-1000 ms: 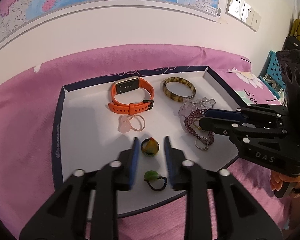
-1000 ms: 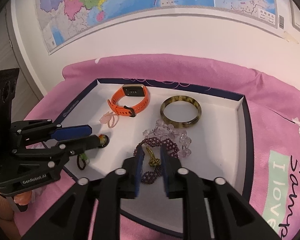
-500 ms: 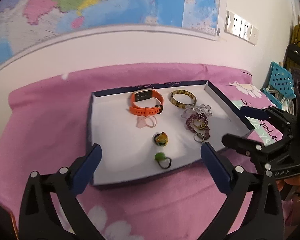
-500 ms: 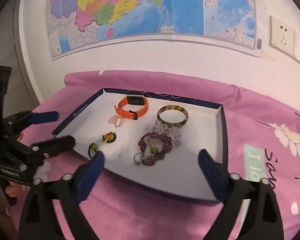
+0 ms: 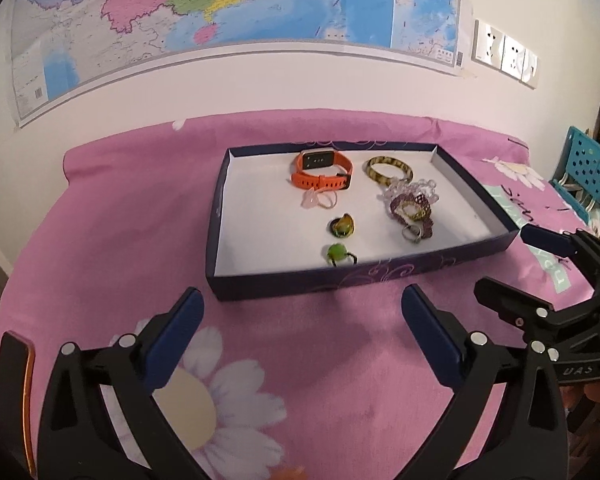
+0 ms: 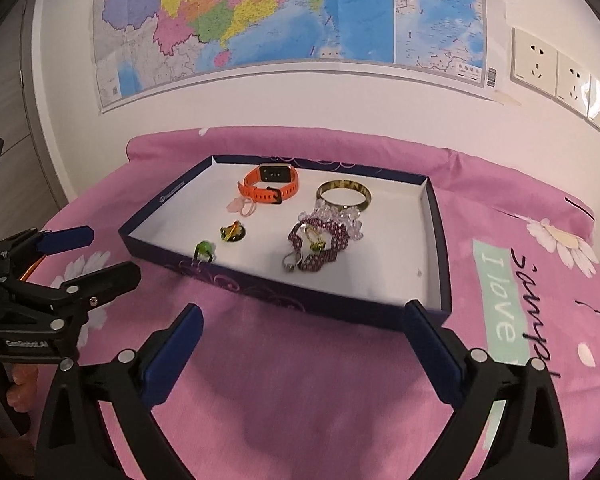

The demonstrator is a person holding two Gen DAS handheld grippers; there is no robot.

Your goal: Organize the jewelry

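Observation:
A dark blue tray (image 5: 340, 282) with a white floor holds an orange watch (image 5: 322, 170), a brown-yellow bangle (image 5: 389, 169), a clear bead bracelet (image 5: 414, 190), a purple bead bracelet (image 5: 412, 210), a silver ring (image 5: 412, 234), a pink ring (image 5: 320, 199), a yellow-green ring (image 5: 343, 226) and a green ring (image 5: 337, 253). My left gripper (image 5: 301, 300) hangs open and empty in front of the tray's near wall. To its right my right gripper (image 5: 508, 262) is also open and empty. In the right wrist view the right gripper (image 6: 304, 315) stands before the tray (image 6: 300, 296), with the left gripper (image 6: 108, 255) at the left.
A pink flowered cloth (image 5: 120, 220) covers the surface under the tray. A map (image 5: 220, 0) and wall sockets (image 5: 504, 58) are on the wall behind. A blue perforated basket (image 5: 588, 168) stands at the far right. A person's fingers (image 6: 20, 392) hold the left gripper's handle.
Both grippers went from nearly shut over the jewelry to wide open. Both drew back out of the tray to the cloth in front of it. All jewelry stays in the tray.

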